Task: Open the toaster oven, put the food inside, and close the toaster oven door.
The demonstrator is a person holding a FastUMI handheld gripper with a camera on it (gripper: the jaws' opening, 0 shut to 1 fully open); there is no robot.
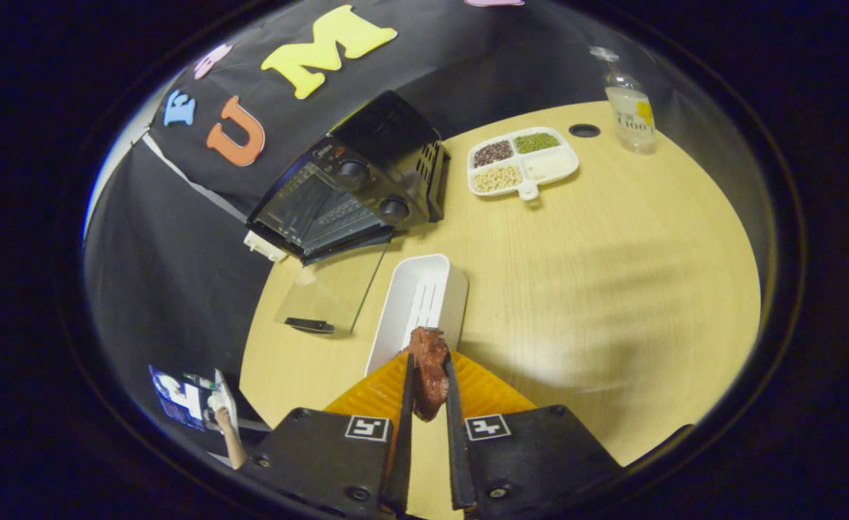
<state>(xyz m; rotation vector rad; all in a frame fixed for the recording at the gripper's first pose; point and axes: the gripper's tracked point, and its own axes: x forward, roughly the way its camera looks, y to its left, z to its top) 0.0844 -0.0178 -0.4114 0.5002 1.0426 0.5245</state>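
Gripper view: meat [429, 370] between gripper [429, 375] fingers.

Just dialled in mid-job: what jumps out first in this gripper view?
First, the reddish-brown chunk of meat clamped between the gripper's two black fingers, raised over the near end of a long white plastic tray. Beyond the tray, the black toaster oven sits at the round wooden table's far edge with its glass door folded down open. Farther along that edge are a white divided dish of beans and a clear bottle.
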